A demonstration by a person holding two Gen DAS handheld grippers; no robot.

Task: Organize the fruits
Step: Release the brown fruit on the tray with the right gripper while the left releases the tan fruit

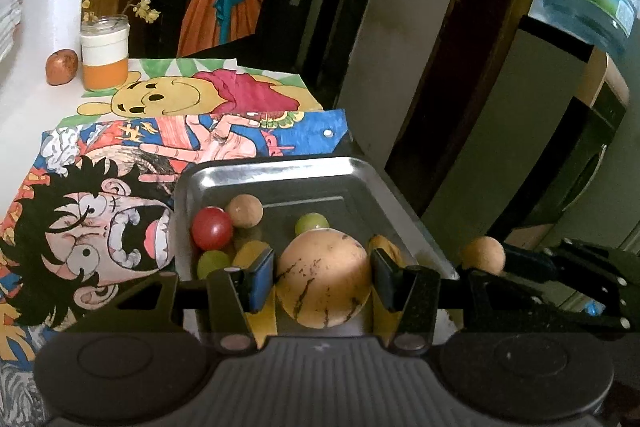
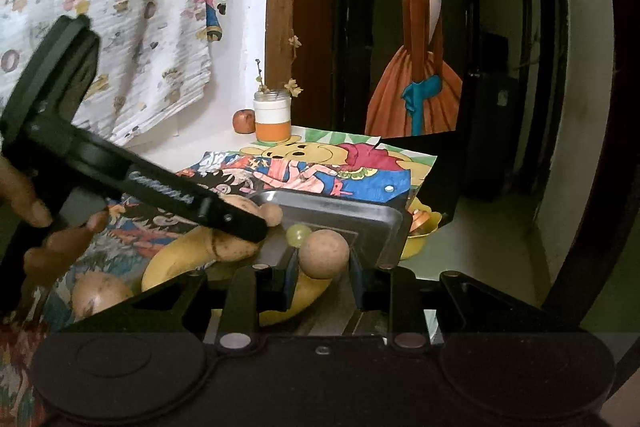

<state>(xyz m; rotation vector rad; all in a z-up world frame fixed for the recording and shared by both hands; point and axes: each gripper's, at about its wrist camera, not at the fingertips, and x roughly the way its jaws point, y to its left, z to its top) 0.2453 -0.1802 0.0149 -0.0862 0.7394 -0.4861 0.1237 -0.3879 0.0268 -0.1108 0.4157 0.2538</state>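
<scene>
My left gripper (image 1: 323, 277) is shut on a large tan streaked melon-like fruit (image 1: 323, 279), held over the near end of the metal tray (image 1: 360, 173). The tray holds a red tomato (image 1: 211, 228), a small brown round fruit (image 1: 244, 211), green grapes (image 1: 311, 222) and yellow pieces. My right gripper (image 2: 323, 269) is shut on a small brown round fruit (image 2: 324, 253), just beside the tray's right rim (image 2: 384, 223); it also shows in the left wrist view (image 1: 482, 254). A banana (image 2: 176, 263) lies below. The left gripper's arm (image 2: 160, 193) crosses the right wrist view.
An orange-and-white jar (image 1: 105, 53) and a reddish apple (image 1: 61, 67) stand at the table's back left. Cartoon drawings (image 1: 160, 131) cover the table. A yellow bowl (image 2: 420, 231) sits beyond the tray's corner. A potato-like fruit (image 2: 100, 293) lies at the near left. The table edge drops off at right.
</scene>
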